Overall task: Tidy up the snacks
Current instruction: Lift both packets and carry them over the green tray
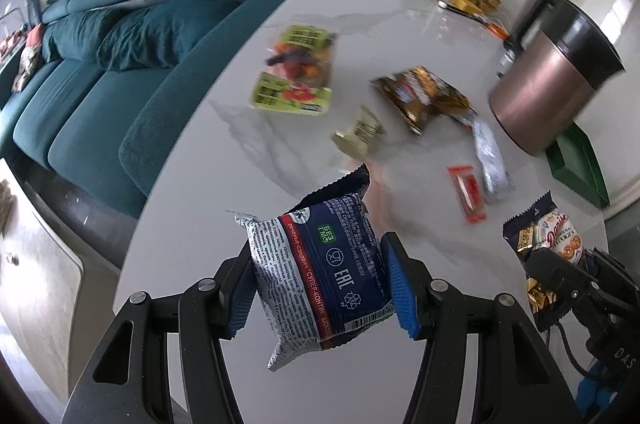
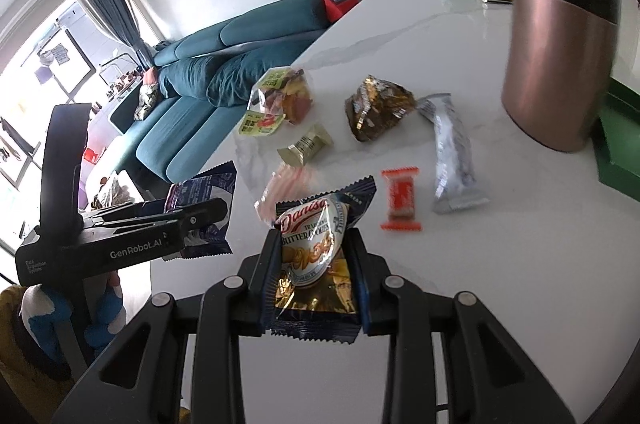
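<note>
White marble-look table [image 1: 248,160] fills the middle of both views; its curved edge runs from lower left up toward the upper centre of the left wrist frame, with a teal sofa [image 1: 104,64] just beyond it. Bare tabletop lies open at the lower centre and lower right of the right wrist frame, while the upper right is closed off by a copper-coloured bin [image 2: 556,64] with a black rim and, beside it, a green tray [image 2: 620,148].

The blue-and-white biscuit pack [image 1: 320,272], printed with Cyrillic text and a red stripe, is puffy and tilted, lifted clear of the table. The left gripper [image 1: 316,288] clamps it by its two sides between the blue pads, at the lower centre of the left wrist frame.

The Danisa butter cookies packet [image 2: 316,256], dark blue with gold foil, stands upright, pinched between the fingers of the right gripper [image 2: 316,264] at the lower centre of the right wrist frame, above the table.

Loose on the table toward the frame centre lie a green-labelled sweets bag [image 2: 276,104], a small beige wrapped piece [image 2: 306,146], a brown-gold packet [image 2: 376,108], a silver bar wrapper [image 2: 452,156] and an orange candy [image 2: 402,198], each apart from both grippers.
</note>
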Motion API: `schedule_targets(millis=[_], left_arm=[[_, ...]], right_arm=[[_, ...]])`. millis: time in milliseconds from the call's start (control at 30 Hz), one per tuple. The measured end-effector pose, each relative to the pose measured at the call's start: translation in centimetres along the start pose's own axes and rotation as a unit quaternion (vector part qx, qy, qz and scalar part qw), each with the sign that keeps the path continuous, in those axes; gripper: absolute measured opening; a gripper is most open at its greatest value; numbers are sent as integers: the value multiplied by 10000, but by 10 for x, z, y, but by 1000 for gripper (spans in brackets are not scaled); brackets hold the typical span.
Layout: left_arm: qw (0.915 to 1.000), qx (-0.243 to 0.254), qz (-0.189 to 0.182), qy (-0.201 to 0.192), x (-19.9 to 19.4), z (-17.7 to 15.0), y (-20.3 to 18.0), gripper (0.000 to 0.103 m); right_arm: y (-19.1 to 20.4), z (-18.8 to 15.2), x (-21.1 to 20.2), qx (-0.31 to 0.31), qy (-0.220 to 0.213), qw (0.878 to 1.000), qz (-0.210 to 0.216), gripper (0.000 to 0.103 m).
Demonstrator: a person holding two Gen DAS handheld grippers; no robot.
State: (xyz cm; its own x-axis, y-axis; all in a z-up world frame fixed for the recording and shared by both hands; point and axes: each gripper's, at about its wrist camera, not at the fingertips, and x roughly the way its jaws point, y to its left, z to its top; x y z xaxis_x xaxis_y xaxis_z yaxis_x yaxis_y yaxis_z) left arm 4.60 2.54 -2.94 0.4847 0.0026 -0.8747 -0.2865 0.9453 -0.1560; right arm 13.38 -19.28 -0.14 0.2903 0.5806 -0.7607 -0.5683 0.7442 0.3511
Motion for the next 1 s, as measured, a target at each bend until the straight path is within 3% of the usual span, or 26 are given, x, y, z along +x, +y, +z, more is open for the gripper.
schedule_targets(millis=[467, 1000], left_arm=[[9919, 1041, -646, 325, -9, -40, -123, 53], [9569, 2568, -1317, 326, -26, -65, -288, 53]], right_arm=[[-75, -54, -86, 657, -214, 9961, -552, 0], [-192, -126, -187, 1675, -573, 9730, -1481, 0]])
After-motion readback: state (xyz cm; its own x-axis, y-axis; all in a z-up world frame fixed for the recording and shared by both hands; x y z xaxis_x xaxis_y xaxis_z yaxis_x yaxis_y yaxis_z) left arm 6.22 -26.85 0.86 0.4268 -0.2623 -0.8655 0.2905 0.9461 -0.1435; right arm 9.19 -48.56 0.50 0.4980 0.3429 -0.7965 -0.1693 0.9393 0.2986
